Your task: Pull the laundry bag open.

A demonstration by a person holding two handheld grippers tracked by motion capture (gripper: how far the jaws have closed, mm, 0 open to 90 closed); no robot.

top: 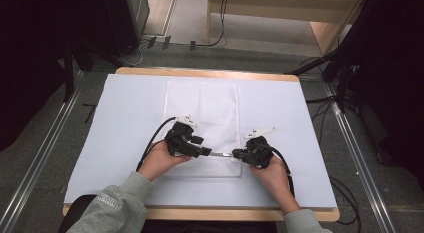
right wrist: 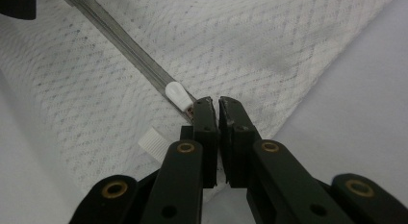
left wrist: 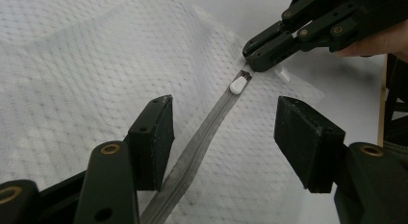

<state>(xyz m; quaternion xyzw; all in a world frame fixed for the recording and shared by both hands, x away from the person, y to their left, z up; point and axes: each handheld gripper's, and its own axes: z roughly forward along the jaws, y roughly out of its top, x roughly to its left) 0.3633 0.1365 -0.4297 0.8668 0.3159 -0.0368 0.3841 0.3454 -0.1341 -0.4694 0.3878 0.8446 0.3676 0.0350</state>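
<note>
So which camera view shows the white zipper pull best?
The right gripper view: the zipper pull lies close and sharp just ahead of the shut right claw. The left gripper view shows it smaller; in the high view it is too small to tell.

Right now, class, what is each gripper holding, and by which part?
The right gripper pinches the white mesh bag at its zipper's end, beside the slider. The left gripper holds nothing.

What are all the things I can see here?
Mesh bag: one, white, flat in the middle of the mat.
Zip: one, grey, along the bag's near edge.
Zip pull: one, white, near the zip's right end.
Mat: one, white, covering the table.
Table: one, wooden, its edges showing around the mat.
Left gripper: black, open, jaws either side of the zip.
Right gripper: black, shut at the zip's end beside the pull.
Hands: two, grey sleeves, at the near edge.
</note>
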